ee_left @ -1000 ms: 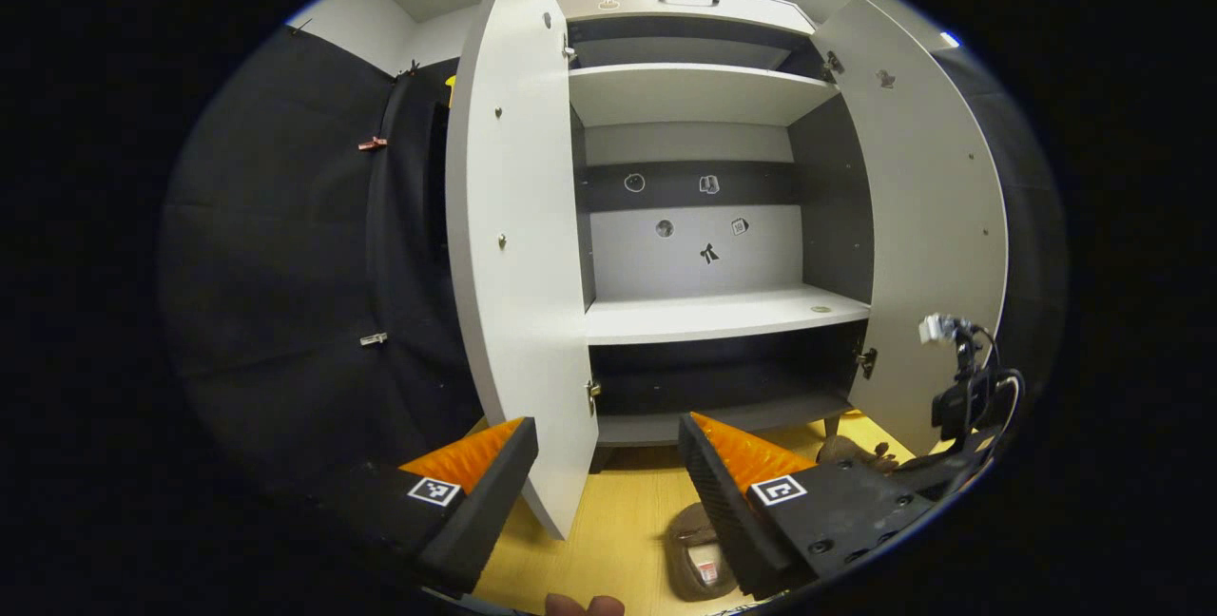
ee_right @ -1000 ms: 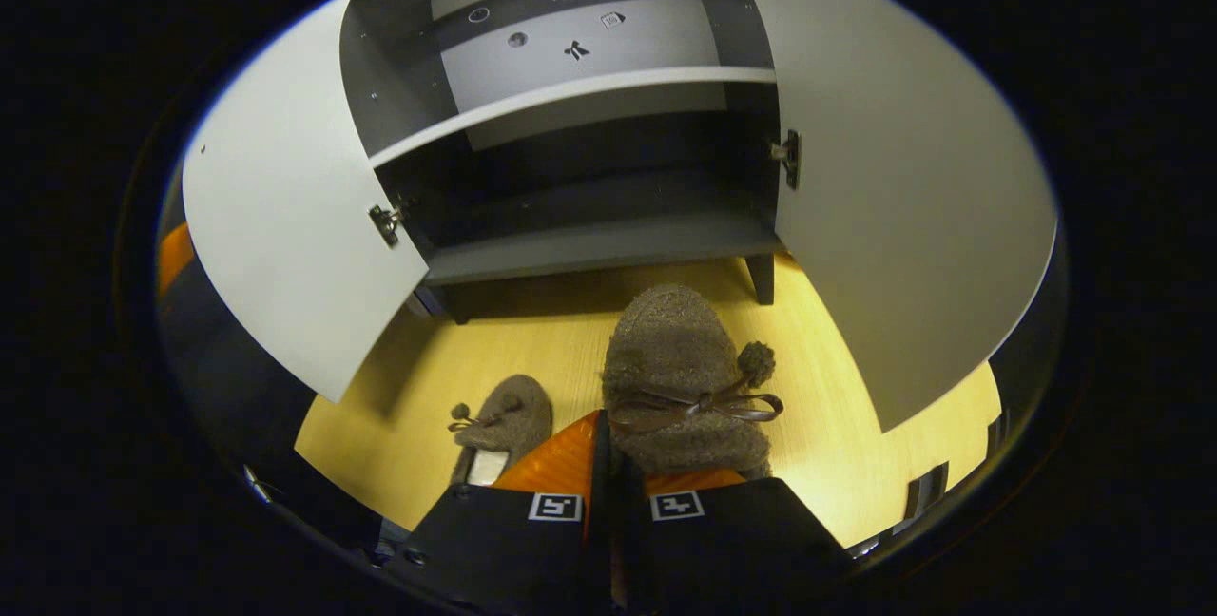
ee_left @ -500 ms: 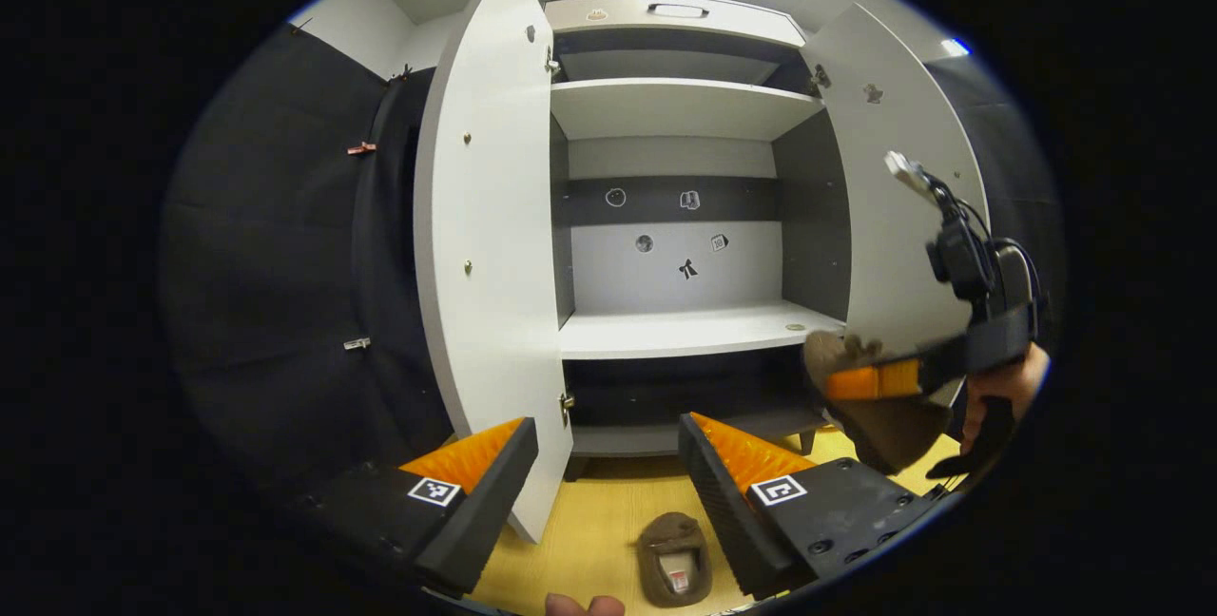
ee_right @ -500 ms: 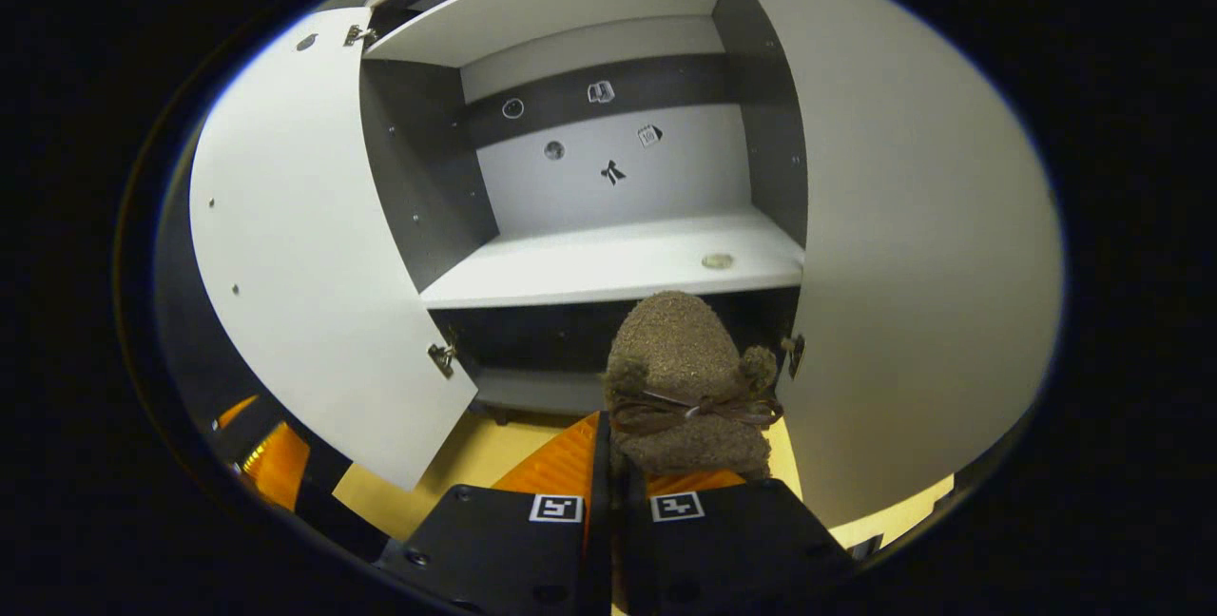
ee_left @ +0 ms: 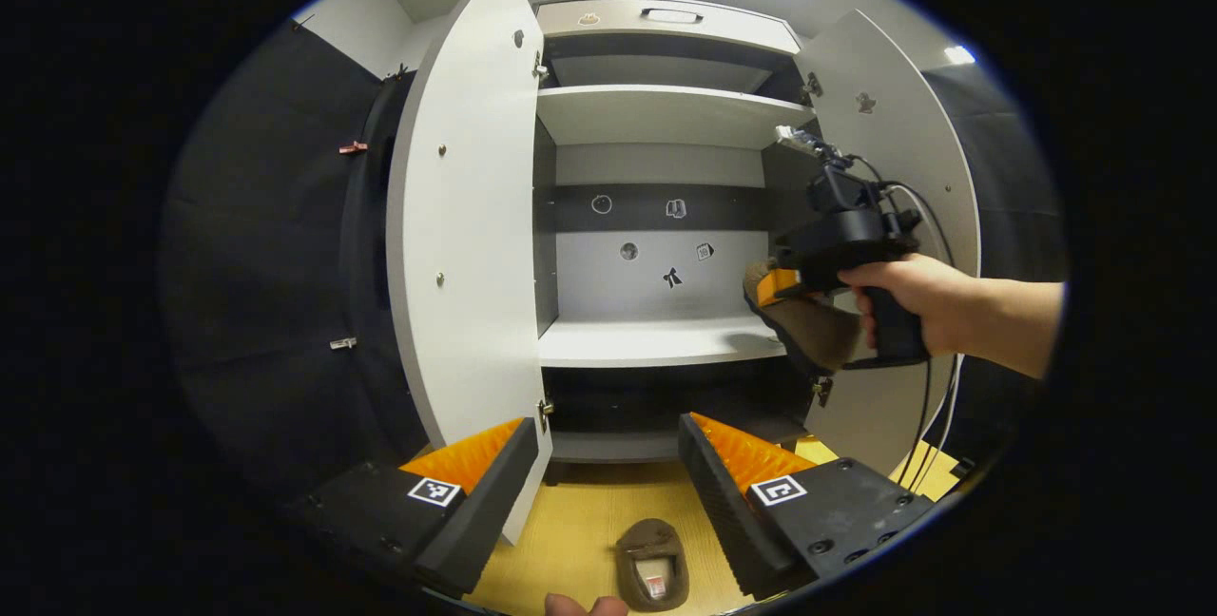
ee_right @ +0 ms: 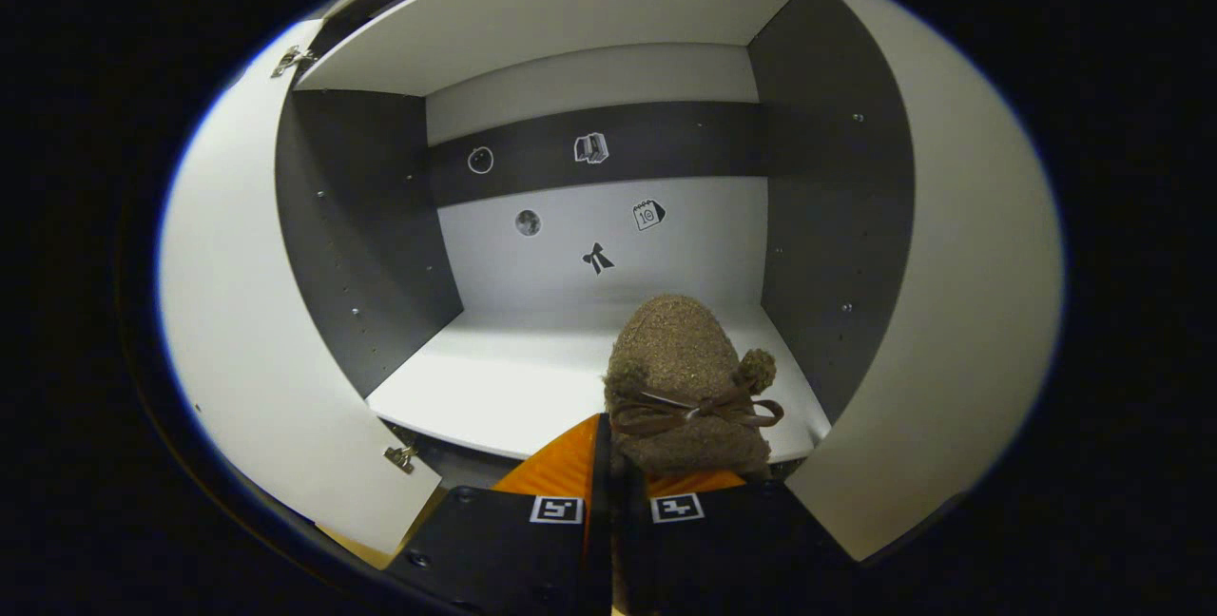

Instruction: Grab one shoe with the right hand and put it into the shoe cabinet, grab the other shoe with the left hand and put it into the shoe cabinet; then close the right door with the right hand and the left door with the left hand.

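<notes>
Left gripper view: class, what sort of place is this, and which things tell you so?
Probably a mock-up hallway in a recording booth. A shoe cabinet stands with both doors open, a slipper lies on the wood floor, and black cloth hangs beside it.

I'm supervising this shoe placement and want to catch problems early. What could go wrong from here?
The right gripper pinches the brown shoe only at its heel end, so it may swing or slip. Its toe could clip the middle shelf edge. The other shoe lies on the floor, underfoot.
</notes>
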The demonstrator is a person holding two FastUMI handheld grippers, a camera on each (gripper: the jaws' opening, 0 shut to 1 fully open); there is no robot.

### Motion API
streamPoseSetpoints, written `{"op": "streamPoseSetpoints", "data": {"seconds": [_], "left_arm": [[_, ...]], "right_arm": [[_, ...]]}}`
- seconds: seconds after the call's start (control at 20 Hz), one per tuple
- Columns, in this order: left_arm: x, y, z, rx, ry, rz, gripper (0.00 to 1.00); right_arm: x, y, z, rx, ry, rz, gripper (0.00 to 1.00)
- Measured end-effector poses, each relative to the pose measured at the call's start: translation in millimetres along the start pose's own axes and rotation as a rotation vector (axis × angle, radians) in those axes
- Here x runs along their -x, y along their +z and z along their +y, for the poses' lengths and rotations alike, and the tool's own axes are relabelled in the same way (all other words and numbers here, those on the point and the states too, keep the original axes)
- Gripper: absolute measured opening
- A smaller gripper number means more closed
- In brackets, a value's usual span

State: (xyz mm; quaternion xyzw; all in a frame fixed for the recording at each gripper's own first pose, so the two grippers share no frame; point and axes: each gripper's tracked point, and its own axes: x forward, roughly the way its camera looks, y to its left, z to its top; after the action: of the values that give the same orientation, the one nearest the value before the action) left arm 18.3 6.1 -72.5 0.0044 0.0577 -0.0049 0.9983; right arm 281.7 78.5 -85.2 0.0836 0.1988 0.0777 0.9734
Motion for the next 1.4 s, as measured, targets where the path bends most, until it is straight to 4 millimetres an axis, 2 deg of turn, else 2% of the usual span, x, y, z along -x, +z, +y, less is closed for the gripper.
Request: {"op": "streamPoseSetpoints", "data": {"seconds": [0.4, 0.6, 0.75, 0.8, 0.9, 0.95, 1.1, 1.15, 1.25, 1.35, 1.4], "left_arm": [[-4.3, -2.8, 0.9, 0.019, 0.015, 0.010, 0.95], [-7.8, -8.6, 0.6, 0.025, 0.033, 0.028, 0.95], [-9.1, -11.6, 1.7, 0.026, 0.051, 0.036, 0.95], [-8.9, -14.7, 1.5, 0.026, 0.055, 0.042, 0.95], [-9.7, -18.5, 2.3, 0.028, 0.060, 0.055, 0.95], [-9.7, -18.3, 2.5, 0.030, 0.061, 0.057, 0.95], [-8.5, -15.9, 2.5, 0.034, 0.056, 0.051, 0.95], [-8.7, -14.8, 3.5, 0.031, 0.057, 0.049, 0.95], [-8.4, -13.4, 4.0, 0.031, 0.055, 0.046, 0.95], [-7.5, -13.2, 3.5, 0.036, 0.050, 0.042, 0.95], [-6.4, -13.8, 4.2, 0.035, 0.050, 0.041, 0.95]], "right_arm": [[-96.7, 38.2, -10.1, 0.021, -0.036, -0.040, 0.11], [-136.7, 30.1, -20.1, 0.014, -0.068, -0.002, 0.11], [-153.2, 14.0, -17.7, 0.025, -0.063, 0.042, 0.11], [-156.1, 10.0, -17.4, 0.025, -0.066, 0.055, 0.05], [-159.4, 7.4, -15.4, 0.024, -0.073, 0.061, 0.15], [-158.0, 7.3, -15.4, 0.030, -0.079, 0.063, 0.15], [-151.6, 4.4, -9.3, 0.031, -0.061, 0.077, 0.24], [-146.6, 5.4, -6.1, 0.026, -0.053, 0.080, 0.31], [-135.0, 6.8, 1.9, 0.021, -0.030, 0.087, 0.54], [-122.3, 8.6, 5.3, 0.029, -0.014, 0.086, 0.70], [-115.2, 10.5, 6.0, 0.025, -0.008, 0.081, 0.84]]}}
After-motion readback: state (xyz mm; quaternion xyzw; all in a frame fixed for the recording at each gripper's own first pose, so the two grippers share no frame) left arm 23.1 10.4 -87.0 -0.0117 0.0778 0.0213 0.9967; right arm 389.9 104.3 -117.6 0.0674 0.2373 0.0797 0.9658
